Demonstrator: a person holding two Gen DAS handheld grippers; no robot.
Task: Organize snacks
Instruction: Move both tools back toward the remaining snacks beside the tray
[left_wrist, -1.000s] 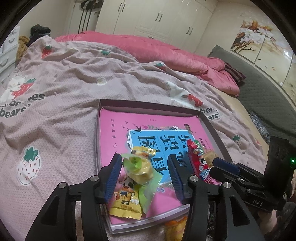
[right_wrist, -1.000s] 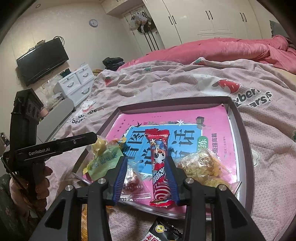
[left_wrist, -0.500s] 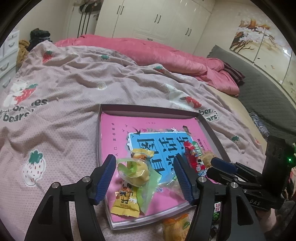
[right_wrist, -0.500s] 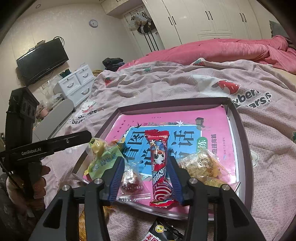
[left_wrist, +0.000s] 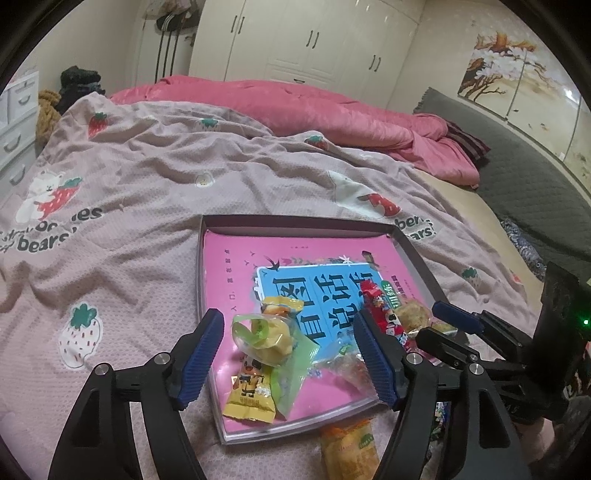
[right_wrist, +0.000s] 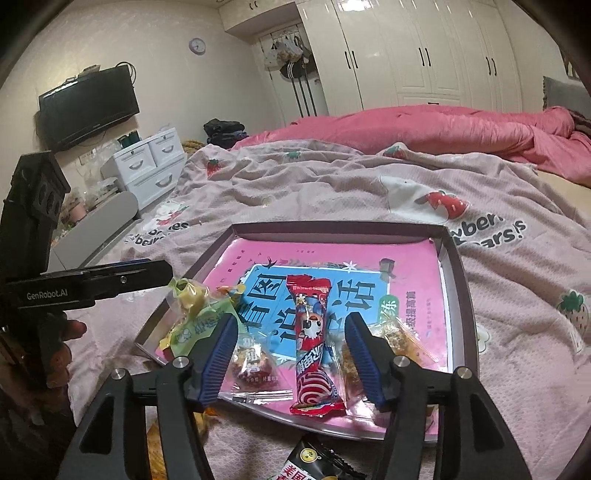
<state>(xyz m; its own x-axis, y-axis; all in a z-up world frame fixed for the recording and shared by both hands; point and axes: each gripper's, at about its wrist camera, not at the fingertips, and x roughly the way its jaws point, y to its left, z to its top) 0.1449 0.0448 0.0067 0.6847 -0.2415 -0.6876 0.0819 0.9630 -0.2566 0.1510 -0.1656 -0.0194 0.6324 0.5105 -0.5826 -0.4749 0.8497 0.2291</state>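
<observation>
The snacks lie bunched at the near end of the shallow tray (right_wrist: 463, 280) on the bedspread (left_wrist: 140, 206): a red wrapper bar (right_wrist: 312, 343), a clear bag of yellow pieces (left_wrist: 266, 332) over a small yellow packet (left_wrist: 251, 391), and a crumbly snack in clear film (right_wrist: 391, 343). The left gripper (left_wrist: 288, 350) and right gripper (right_wrist: 291, 358) both have their jaws apart, having just been opening, each straddling a snack without pressing it. This looks like a release just after placing. Next, each tool likely has to back off and reach for the packets lying loose outside the tray, an orange one (left_wrist: 349, 450) and a dark one (right_wrist: 310, 461), both cut off by the frame edge. Small print on the wrappers is unreadable.
</observation>
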